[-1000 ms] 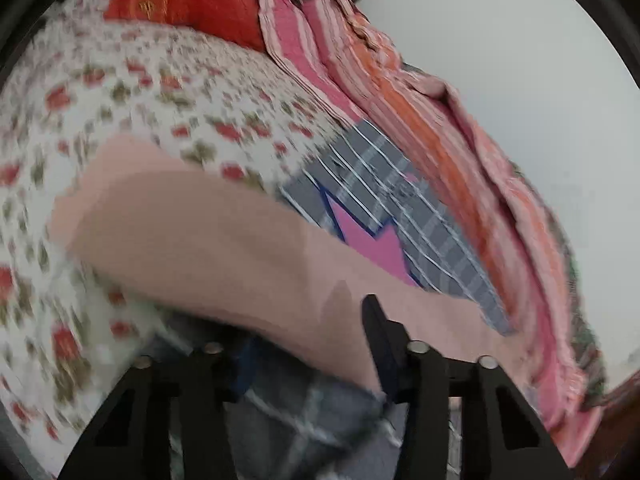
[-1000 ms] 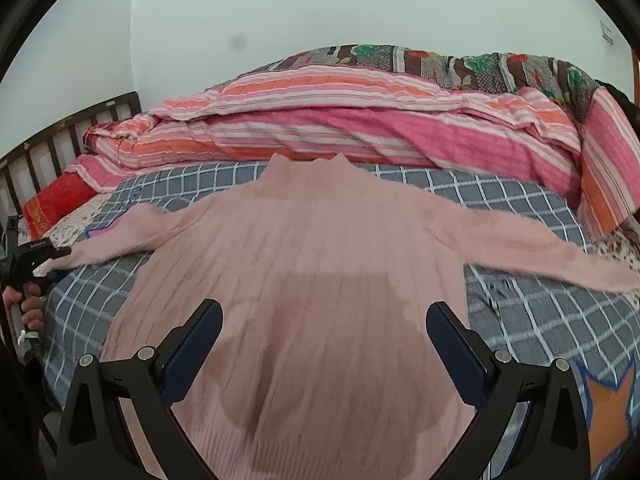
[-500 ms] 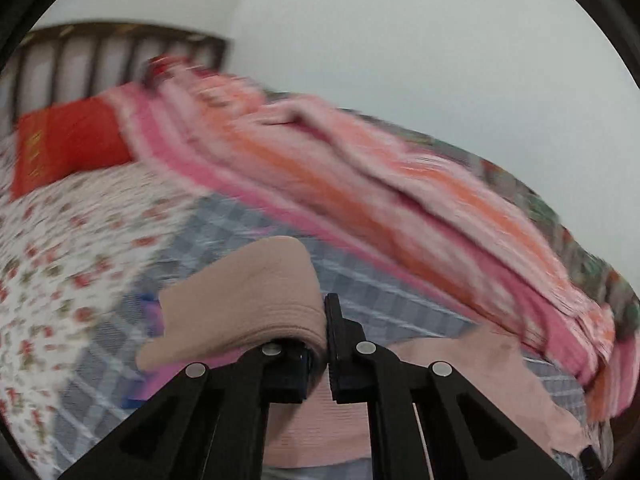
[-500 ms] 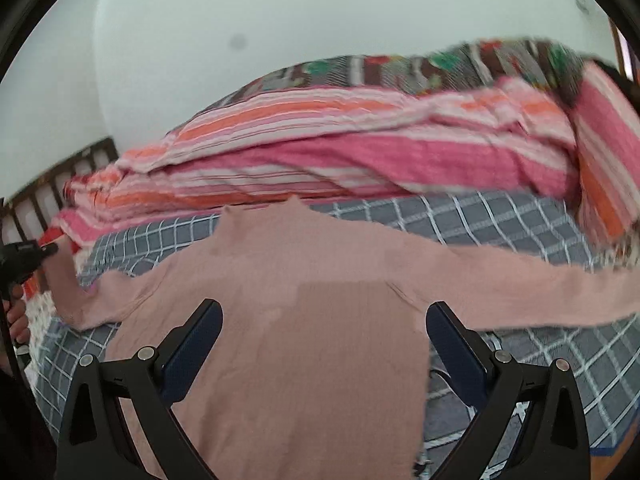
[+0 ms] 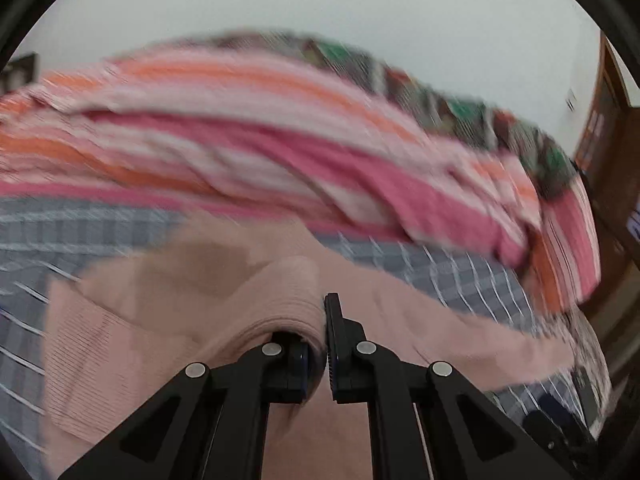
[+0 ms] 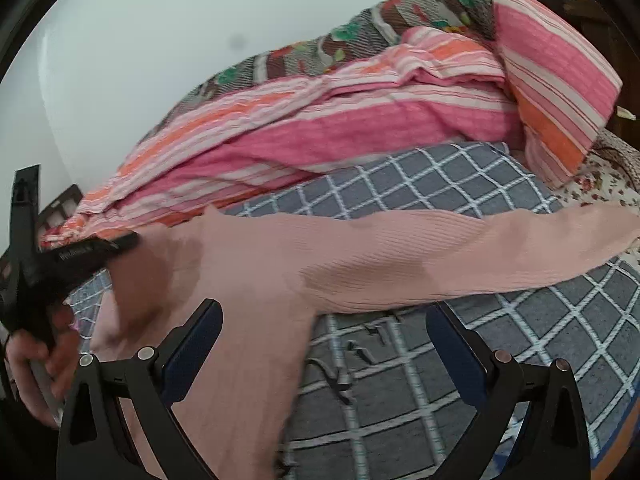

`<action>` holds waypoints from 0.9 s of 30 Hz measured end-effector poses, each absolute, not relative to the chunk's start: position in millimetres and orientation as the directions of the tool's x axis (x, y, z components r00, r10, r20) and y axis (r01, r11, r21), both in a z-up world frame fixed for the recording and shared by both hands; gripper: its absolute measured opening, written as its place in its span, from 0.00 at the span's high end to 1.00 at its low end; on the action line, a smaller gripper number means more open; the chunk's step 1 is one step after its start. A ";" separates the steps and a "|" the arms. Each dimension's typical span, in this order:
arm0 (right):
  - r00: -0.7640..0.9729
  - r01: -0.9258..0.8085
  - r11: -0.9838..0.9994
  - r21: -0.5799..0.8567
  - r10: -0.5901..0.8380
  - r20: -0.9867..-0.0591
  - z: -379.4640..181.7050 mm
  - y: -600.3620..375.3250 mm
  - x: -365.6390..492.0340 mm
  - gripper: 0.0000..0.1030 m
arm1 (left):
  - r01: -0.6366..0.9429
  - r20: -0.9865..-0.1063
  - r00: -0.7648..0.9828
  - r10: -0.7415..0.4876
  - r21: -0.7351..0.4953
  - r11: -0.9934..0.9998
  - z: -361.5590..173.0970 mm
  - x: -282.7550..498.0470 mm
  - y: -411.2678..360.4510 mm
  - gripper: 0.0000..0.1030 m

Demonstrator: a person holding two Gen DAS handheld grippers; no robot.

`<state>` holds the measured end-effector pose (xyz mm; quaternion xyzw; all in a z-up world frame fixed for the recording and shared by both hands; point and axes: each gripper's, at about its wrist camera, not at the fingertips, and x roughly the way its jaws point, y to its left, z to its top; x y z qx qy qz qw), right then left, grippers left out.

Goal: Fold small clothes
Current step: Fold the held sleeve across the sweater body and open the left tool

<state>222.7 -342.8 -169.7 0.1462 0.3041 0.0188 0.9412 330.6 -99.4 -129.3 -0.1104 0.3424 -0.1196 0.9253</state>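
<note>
The left gripper (image 5: 322, 344) is clamped on the cuff of the pink sweater (image 6: 256, 264) — a second ago its jaws stood apart around that sleeve out over the flowered side of the bed, and now they are pressed together with the ribbed cuff bunched between them. The sleeve has come in with it: from the left wrist view the cuff is lifted and curls back over the sweater's chest, where before it lay stretched flat toward the bed's edge. In the right wrist view the same gripper (image 6: 120, 242) shows at the left, the person's hand (image 6: 36, 364) below it, with the cloth drawn up under its tip.

The sweater itself lies front-down-or-up — I cannot tell which — on the grey checked blanket (image 6: 460, 184), in front of the heaped striped quilt (image 6: 340, 128). Its other sleeve runs out flat to the right, untouched.

The right gripper (image 6: 324, 328) hangs above the sweater's near edge with its jaws wide apart and nothing between them.

So the first fold looks under way: one sleeve is being carried across the body. I would judge the far sleeve and the body fold are still to come.
</note>
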 end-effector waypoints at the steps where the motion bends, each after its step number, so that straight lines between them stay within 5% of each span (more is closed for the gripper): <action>1: 0.813 0.052 0.957 0.285 0.125 -0.568 -169.9 -344.2 222.7 0.03 | 0.154 -0.633 0.709 -0.310 -0.291 0.944 -138.5 332.2 -108.5 0.90; 4: 0.817 0.047 0.956 0.288 0.130 -0.562 -167.8 -346.8 221.8 0.03 | 0.172 -0.689 0.631 -0.357 -0.324 0.930 -158.7 333.0 -114.7 0.69; 6: 0.817 0.043 0.956 0.292 0.135 -0.560 -167.1 -346.2 221.8 0.03 | 0.165 -0.678 0.620 -0.394 -0.379 0.911 -164.0 323.0 -103.3 0.58; 8: 0.814 0.035 0.955 0.294 0.143 -0.562 -167.4 -343.3 223.3 0.03 | 0.166 -0.654 0.631 -0.418 -0.413 0.895 -162.7 311.4 -85.4 0.34; 9: 0.813 0.032 0.956 0.292 0.145 -0.564 -168.1 -340.9 224.1 0.03 | 0.167 -0.636 0.645 -0.423 -0.422 0.891 -159.5 304.7 -75.4 0.32; 13: 0.800 0.020 0.960 0.278 0.152 -0.580 -170.7 -329.0 228.2 0.03 | 0.131 -0.594 0.714 -0.371 -0.406 0.904 -148.3 284.0 -29.0 0.31; 17: 0.786 -0.024 0.963 0.267 0.183 -0.591 -170.3 -311.2 230.5 0.06 | -0.029 -0.625 0.761 -0.177 -0.304 0.952 -157.0 271.6 29.0 0.31; 27: 0.741 -0.145 0.971 0.188 0.233 -0.630 -169.8 -263.3 241.6 0.26 | -0.152 -0.662 0.722 -0.202 -0.436 0.887 -196.4 273.5 115.6 0.31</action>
